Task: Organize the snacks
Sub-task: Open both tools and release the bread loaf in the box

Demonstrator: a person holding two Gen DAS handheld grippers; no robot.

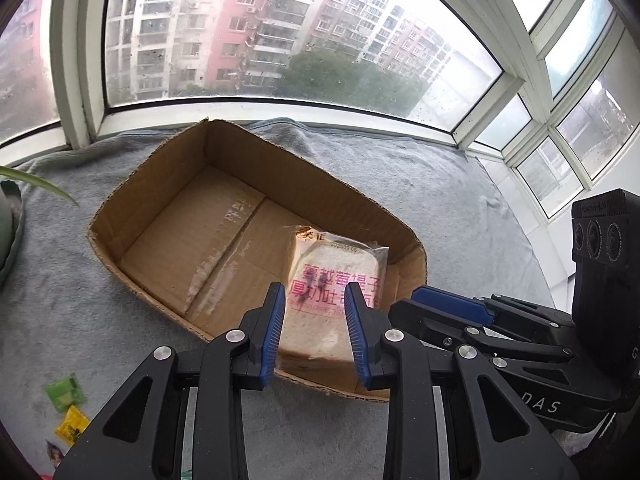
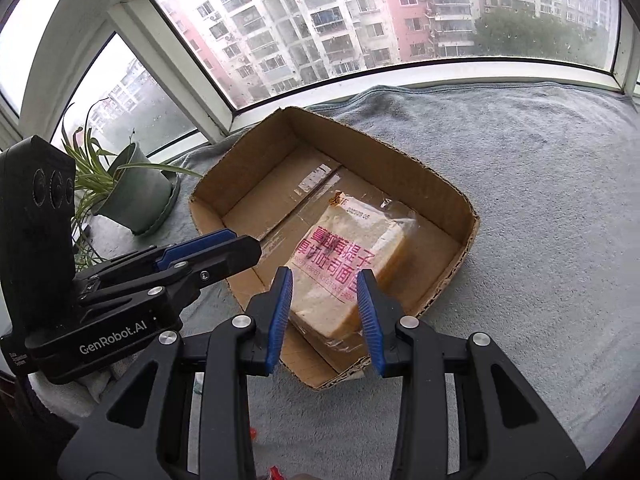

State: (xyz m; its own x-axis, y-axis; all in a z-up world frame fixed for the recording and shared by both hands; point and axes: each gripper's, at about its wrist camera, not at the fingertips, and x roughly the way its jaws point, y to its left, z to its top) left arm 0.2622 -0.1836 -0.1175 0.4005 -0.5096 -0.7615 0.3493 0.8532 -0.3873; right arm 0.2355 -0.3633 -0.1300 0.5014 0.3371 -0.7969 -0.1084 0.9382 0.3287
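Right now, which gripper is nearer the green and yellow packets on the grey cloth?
Left. The left gripper hangs over the near wall of the cardboard box, the packets lying just to its left. The right gripper is on its other side, farther from them.

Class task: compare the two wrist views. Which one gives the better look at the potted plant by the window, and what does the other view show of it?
The right wrist view: the potted plant shows its grey-green pot and long leaves, standing left of the cardboard box. The left wrist view catches only one leaf and a sliver of the pot at its left edge.
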